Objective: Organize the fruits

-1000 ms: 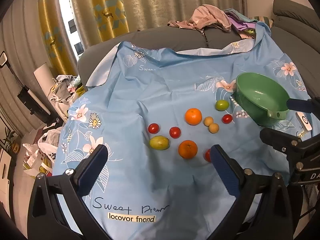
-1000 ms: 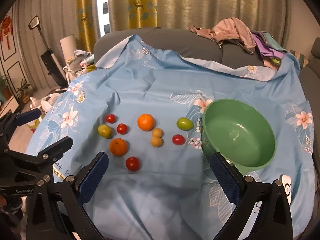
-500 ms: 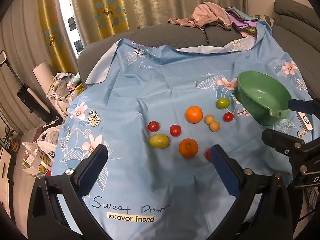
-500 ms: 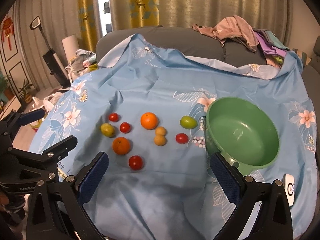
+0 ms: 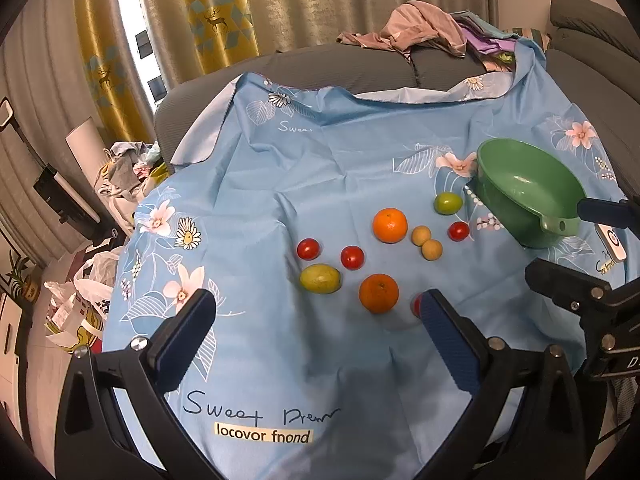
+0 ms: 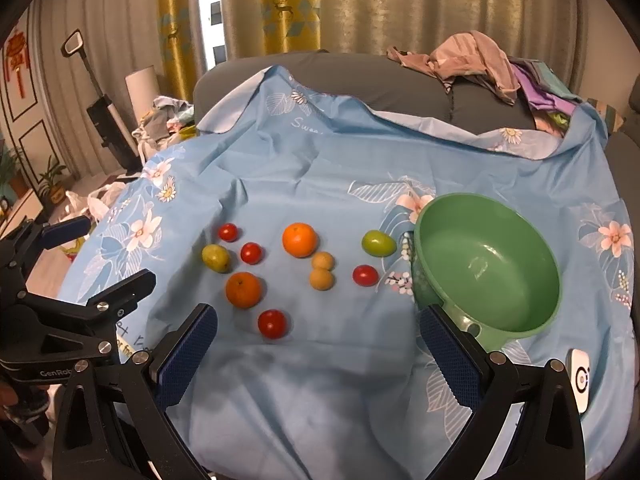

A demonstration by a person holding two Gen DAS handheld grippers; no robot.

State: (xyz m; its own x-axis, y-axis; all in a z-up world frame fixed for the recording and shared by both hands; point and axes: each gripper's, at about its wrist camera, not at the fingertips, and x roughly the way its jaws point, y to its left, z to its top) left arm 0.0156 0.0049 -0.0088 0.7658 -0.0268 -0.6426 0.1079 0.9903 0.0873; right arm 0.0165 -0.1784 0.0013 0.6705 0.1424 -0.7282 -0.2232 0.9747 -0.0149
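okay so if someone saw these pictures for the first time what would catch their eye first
Probably the scatter of small fruits, such as two round oranges, loose on the pale blue flowered cloth. Next, the empty green plastic bowl to their right. Both open grippers, left gripper and right gripper, hover nearest the camera.

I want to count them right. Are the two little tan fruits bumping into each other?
Touching. In the right wrist view the upper tan fruit overlaps the lower tan fruit with no blue cloth showing between them; the left wrist view shows the same.
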